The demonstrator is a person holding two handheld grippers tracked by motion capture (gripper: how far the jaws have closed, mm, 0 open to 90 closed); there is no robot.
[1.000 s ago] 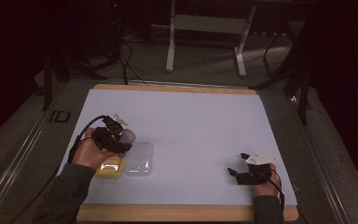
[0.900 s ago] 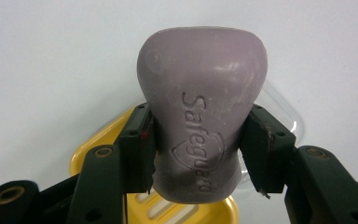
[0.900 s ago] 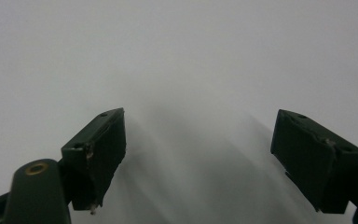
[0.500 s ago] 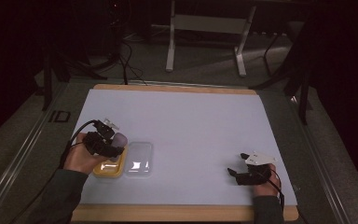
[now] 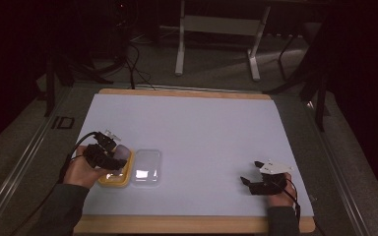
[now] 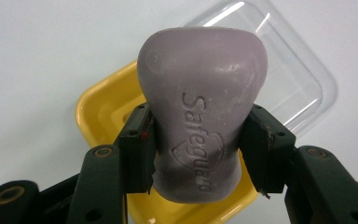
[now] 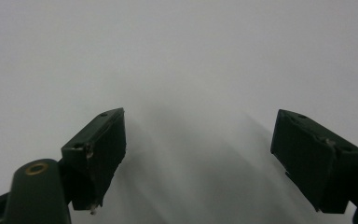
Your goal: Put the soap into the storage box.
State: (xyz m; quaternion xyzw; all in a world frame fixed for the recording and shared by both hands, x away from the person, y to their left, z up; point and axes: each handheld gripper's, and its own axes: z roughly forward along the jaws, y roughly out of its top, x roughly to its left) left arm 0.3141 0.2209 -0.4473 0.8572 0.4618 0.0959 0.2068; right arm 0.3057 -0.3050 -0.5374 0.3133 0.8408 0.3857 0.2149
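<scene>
A mauve bar of soap point(image 6: 200, 112) stamped "Safeguard" is clamped between the jaws of my left gripper point(image 6: 198, 151), which is shut on its narrow waist. The soap point(image 5: 120, 156) hangs just over a yellow soap dish point(image 6: 102, 109) at the table's front left. In the high view the left gripper point(image 5: 109, 156) sits over that dish point(image 5: 114, 179). A clear plastic lid point(image 5: 146, 167) lies right beside the dish, also seen as the clear lid point(image 6: 298, 84) behind the soap. My right gripper point(image 7: 198, 158) stands open over bare white table; it rests at the front right point(image 5: 248, 183).
The white table surface point(image 5: 202, 132) has a wooden edge at front and back. Beyond the far edge are a metal stand's legs point(image 5: 216, 44) and cables on a dark floor.
My left gripper has carried the soap leftward and down, from beside the clear lid to over the yellow dish. The right gripper has stayed put.
</scene>
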